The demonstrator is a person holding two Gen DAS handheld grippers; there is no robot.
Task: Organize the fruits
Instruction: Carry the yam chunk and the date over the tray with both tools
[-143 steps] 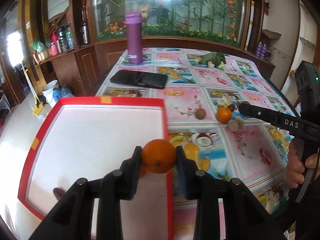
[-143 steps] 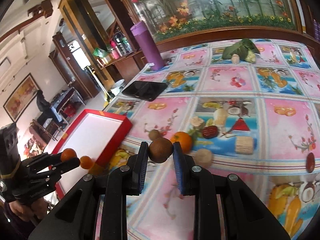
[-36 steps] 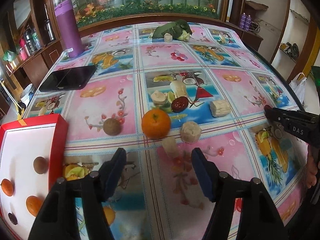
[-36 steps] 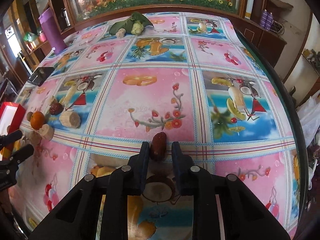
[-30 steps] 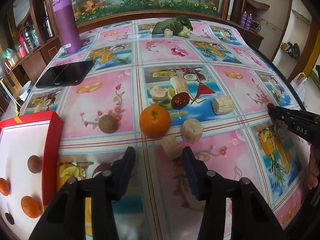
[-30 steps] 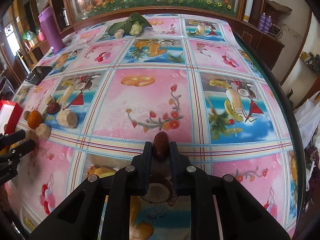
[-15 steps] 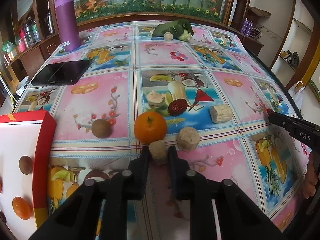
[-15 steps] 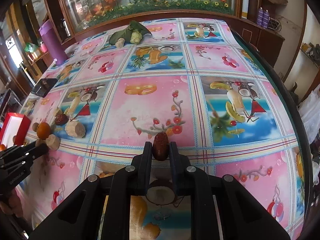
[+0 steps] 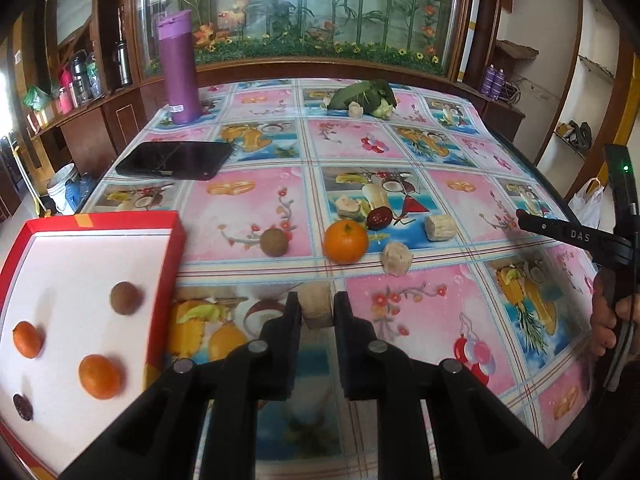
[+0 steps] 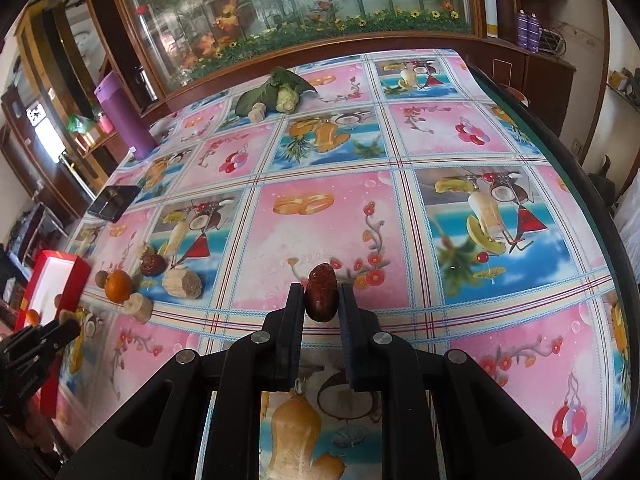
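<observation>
A pink-and-blue checked cloth printed with fruit pictures [image 9: 256, 208] covered the desk, where a red-walled, white-floored cardboard tray [image 9: 170, 264] held orange and brown fruit beside a round orange tangerine [image 9: 345, 241], a tall purple plastic flask [image 9: 178, 67] and a dark red oval date [image 10: 322, 298].

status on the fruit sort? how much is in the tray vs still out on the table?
Done: the red tray holds four pieces: two oranges, a brown round fruit and a dark one.

In hand: the left gripper is shut on a pale chunk; the right gripper is shut on a red date.

Left on the tablecloth: an orange, a brown fruit, another date and three pale chunks.
</observation>
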